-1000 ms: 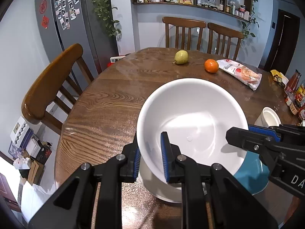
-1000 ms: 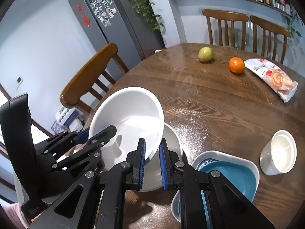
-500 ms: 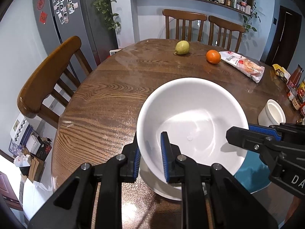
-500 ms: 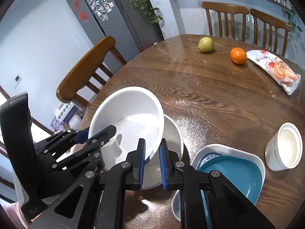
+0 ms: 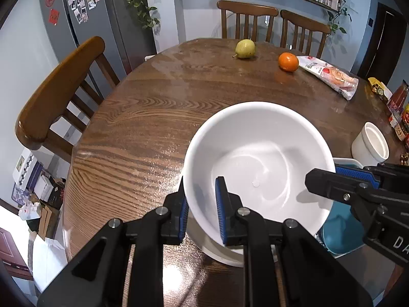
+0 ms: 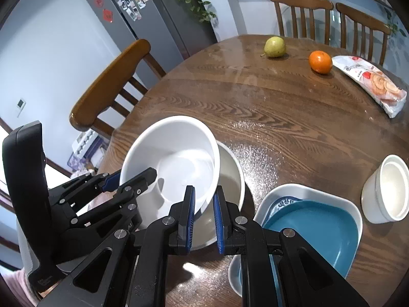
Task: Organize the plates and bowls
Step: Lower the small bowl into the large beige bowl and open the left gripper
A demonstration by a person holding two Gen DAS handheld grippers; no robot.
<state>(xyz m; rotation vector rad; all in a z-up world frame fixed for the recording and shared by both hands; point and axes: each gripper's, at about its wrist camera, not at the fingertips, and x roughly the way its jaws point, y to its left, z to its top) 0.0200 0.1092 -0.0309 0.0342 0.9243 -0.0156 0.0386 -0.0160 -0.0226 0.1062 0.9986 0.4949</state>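
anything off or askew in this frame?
Only the held white bowl: it hangs tilted above the lower bowl, not nested, its rim pinched by both the left gripper and the right gripper. No spill or damage visible. The blue plate sits in the white dish.

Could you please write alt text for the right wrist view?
Both grippers, right and left, clamp a white bowl by its rim above a second bowl. A blue plate and white cup sit beside them.
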